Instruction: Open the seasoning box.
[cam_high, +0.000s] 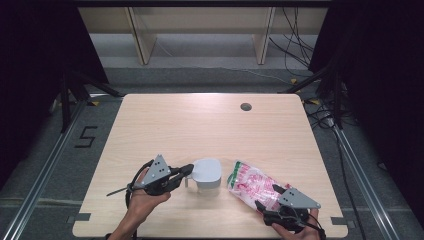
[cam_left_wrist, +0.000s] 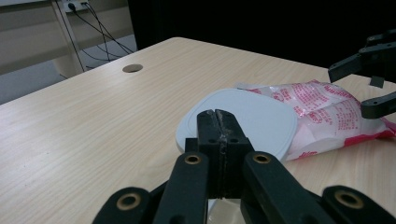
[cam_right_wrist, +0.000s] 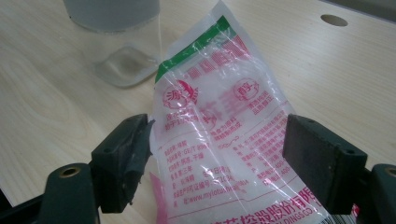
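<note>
Ana: Closest to the lens, the right claw (cam_high: 268, 196) stands wide open astride the clear plastic bag with red and green print and white grains inside (cam_right_wrist: 210, 107). Why so wide?

Ben: I'd say it is lined up to take the bag by its near end. One pad is right at the bag's edge, the other stands off, and nothing is squeezed yet.

Ana: And the bag lies flat on the pale wooden worktop (cam_high: 200, 125)?

Ben: Yes, near the front edge, just right of the clear plastic tub with a white rounded-square lid (cam_high: 207, 172), its far end against the tub.

Ana: What about the left claw (cam_left_wrist: 218, 122)?

Ben: Fully closed, pad against pad, with its tips at the lid's near rim. I can't tell whether it is pinching anything there. It's probably there to steady the tub while the bag is handled.
</note>
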